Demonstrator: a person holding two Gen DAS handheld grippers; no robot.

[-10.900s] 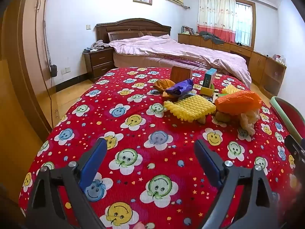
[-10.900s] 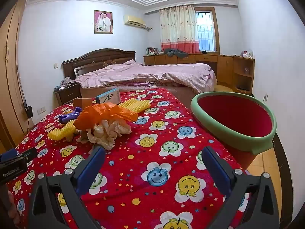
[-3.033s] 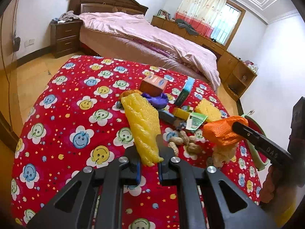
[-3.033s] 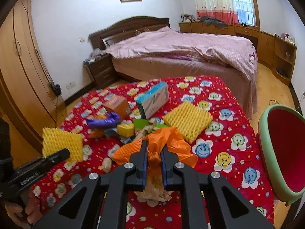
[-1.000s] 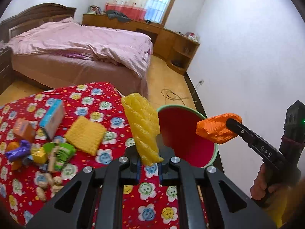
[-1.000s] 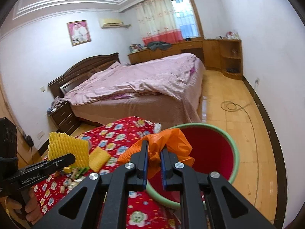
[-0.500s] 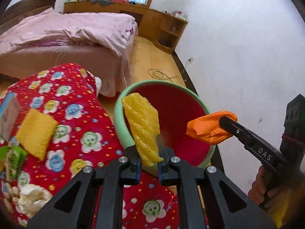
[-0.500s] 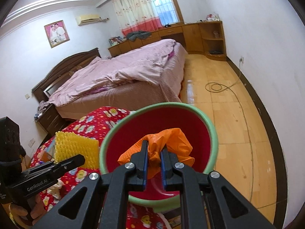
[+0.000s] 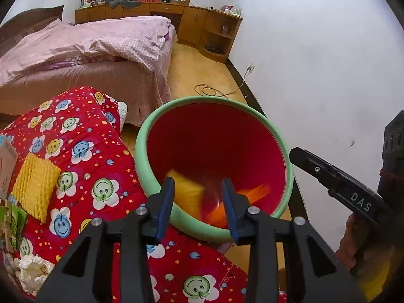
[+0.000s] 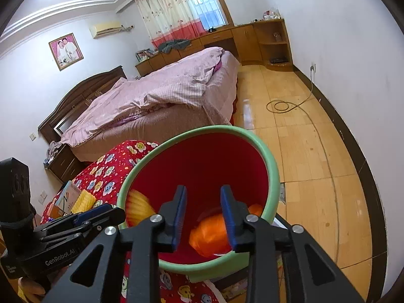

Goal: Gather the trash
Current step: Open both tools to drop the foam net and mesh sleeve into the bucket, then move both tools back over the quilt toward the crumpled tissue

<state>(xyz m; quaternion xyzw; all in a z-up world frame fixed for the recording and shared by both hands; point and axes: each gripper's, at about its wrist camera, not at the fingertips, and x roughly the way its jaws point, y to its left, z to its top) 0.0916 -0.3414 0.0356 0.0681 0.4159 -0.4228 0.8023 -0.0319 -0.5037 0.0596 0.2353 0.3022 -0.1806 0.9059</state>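
Both tools released over the bin: left tool [image 9: 198, 194] and right tool [image 10: 203, 213], jaws just parted with nothing between them, poised above the green-rimmed red bin [image 9: 275, 133] so the trash drops inside. Yellow foam net [image 9: 185, 192] and orange mesh bag [image 10: 210, 234] blurred inside the bin, apparently mid-fall or just landed. Beyond, on the red smiley-print worktop [image 9: 83, 151], more to collect: another yellow foam net [image 9: 34, 188] and crumpled white paper [image 9: 34, 272].

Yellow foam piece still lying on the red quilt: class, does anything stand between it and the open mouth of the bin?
Nothing visible does. The yellow foam piece lies flat on the quilt, and only bare quilt separates it from the bin, whose mouth is open.
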